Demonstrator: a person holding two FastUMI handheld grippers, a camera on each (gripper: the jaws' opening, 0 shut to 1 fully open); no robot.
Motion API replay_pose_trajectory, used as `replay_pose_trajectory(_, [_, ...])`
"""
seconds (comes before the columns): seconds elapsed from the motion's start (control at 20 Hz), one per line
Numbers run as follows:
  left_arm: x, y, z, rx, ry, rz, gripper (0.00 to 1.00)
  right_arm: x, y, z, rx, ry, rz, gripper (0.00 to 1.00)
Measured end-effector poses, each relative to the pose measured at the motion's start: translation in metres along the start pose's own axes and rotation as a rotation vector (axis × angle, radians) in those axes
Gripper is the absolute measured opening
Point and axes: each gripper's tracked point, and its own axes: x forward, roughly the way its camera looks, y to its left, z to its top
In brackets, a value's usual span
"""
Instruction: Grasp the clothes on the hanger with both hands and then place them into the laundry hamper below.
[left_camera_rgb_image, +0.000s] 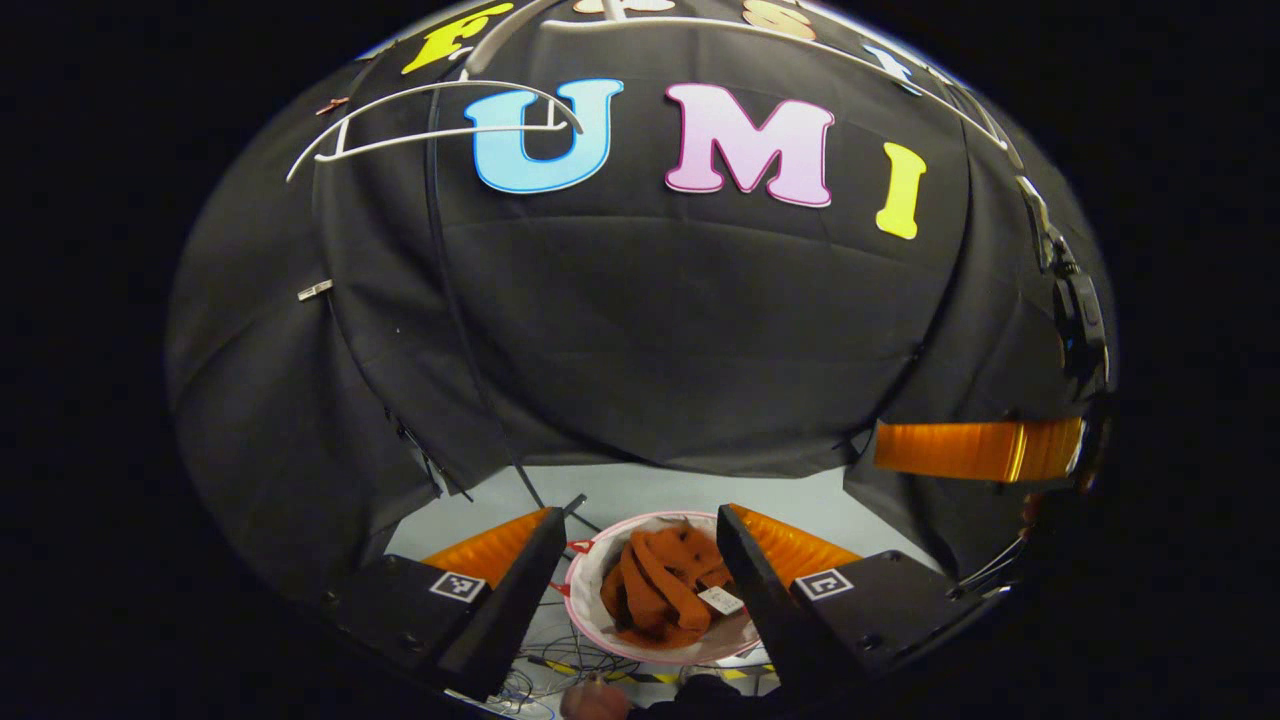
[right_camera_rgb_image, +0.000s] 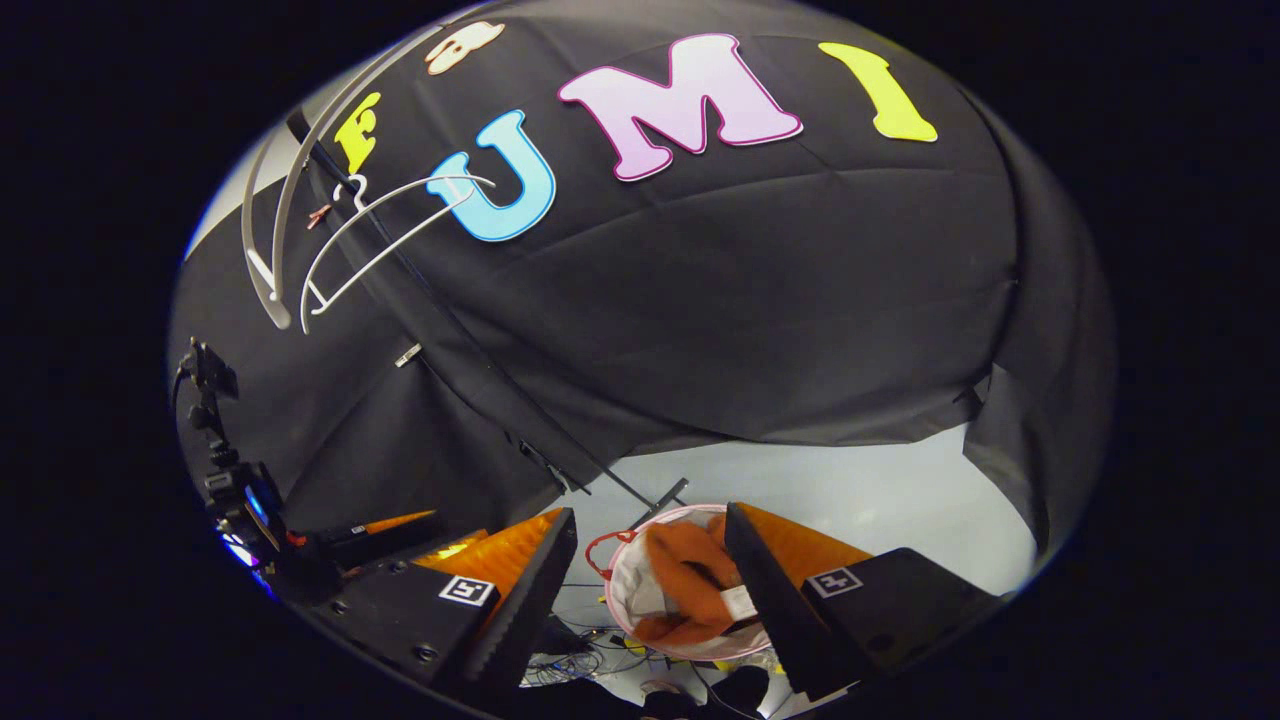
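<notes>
An orange garment (left_camera_rgb_image: 665, 590) lies crumpled inside the white laundry hamper (left_camera_rgb_image: 590, 570) on the floor below; the right gripper view shows the same garment (right_camera_rgb_image: 690, 590) in the hamper (right_camera_rgb_image: 625, 590). A bare white hanger (left_camera_rgb_image: 440, 125) hangs on the rail at the upper left, seen too as the hanger (right_camera_rgb_image: 385, 225) in the right gripper view. My left gripper (left_camera_rgb_image: 640, 580) is open high above the hamper, with nothing between its fingers. My right gripper (right_camera_rgb_image: 650, 590) is open as well, above the hamper and holding nothing. The other gripper (left_camera_rgb_image: 975, 450) shows at the right of the left gripper view.
Cables (left_camera_rgb_image: 570, 660) lie on the pale floor (left_camera_rgb_image: 650, 490) beside the hamper. A thin black pole (right_camera_rgb_image: 520, 410) runs down the wall to the floor. A camera mount (right_camera_rgb_image: 225, 470) stands at the left of the right gripper view. A white rail (right_camera_rgb_image: 265, 260) curves overhead.
</notes>
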Motion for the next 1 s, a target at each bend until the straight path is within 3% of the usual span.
replay_pose_trajectory(0.5, [-0.059,0.011,0.022,-0.011,-0.128,-0.048,0.97,-0.050,0.028,-0.003,-0.026,-0.088,-0.020,0.97])
replay_pose_trajectory(1.0, [-0.171,0.050,0.050,0.041,-0.318,-0.168,0.97,-0.146,0.126,-0.004,-0.104,-0.302,-0.032,1.00])
